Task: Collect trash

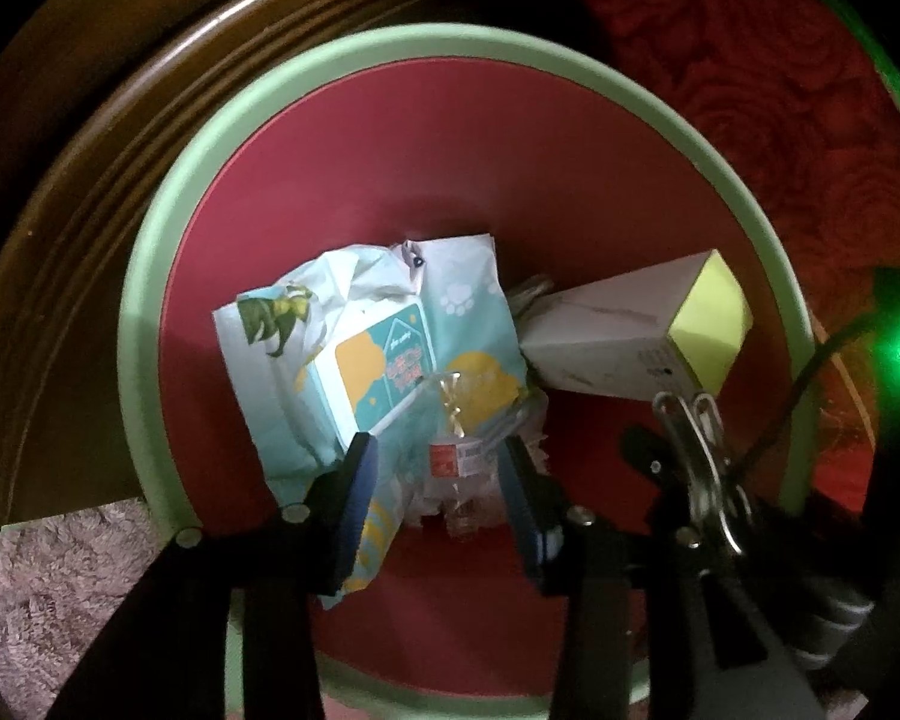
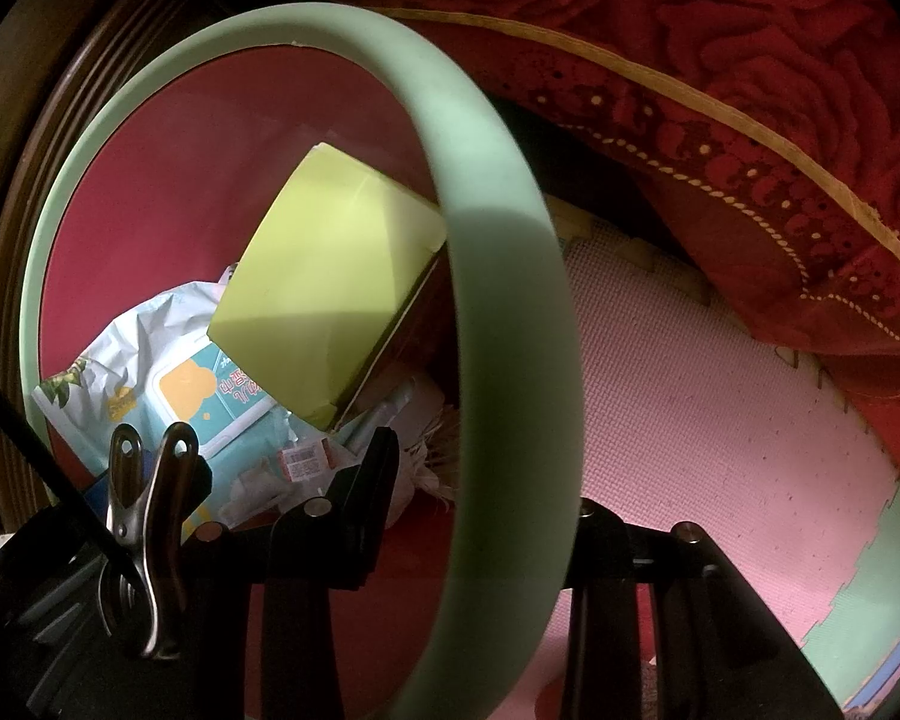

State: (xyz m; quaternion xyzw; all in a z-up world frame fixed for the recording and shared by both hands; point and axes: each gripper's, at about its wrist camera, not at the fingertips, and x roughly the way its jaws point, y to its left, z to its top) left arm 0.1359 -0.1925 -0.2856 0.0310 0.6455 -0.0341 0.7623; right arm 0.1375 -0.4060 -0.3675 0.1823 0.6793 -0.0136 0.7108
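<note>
Left wrist view: our left gripper [image 1: 435, 468] hangs parted over a clear crumpled wrapper [image 1: 459, 468], seemingly released; right gripper [image 2: 480, 480] clamps the green-rimmed red bin [image 2: 510, 324]; we should lift straight out.

We look down past our right gripper [image 2: 480, 516], whose two black fingers stand on either side of the pale green rim [image 2: 510, 312] of the bin: one finger inside, one outside, the rim between them. Whether the pads press on it we cannot tell. Inside the bin's red wall [image 2: 168, 180], a yellow-green box [image 2: 324, 282] leans tilted against the rim's near side, lying over a light blue wipes packet [image 2: 204, 384]. A clear wrapper with a barcode label [image 2: 303, 462] lies by the inner finger. Outside, a pink mat [image 2: 702, 420] runs under red rose-patterned cloth [image 2: 780, 120].
</note>
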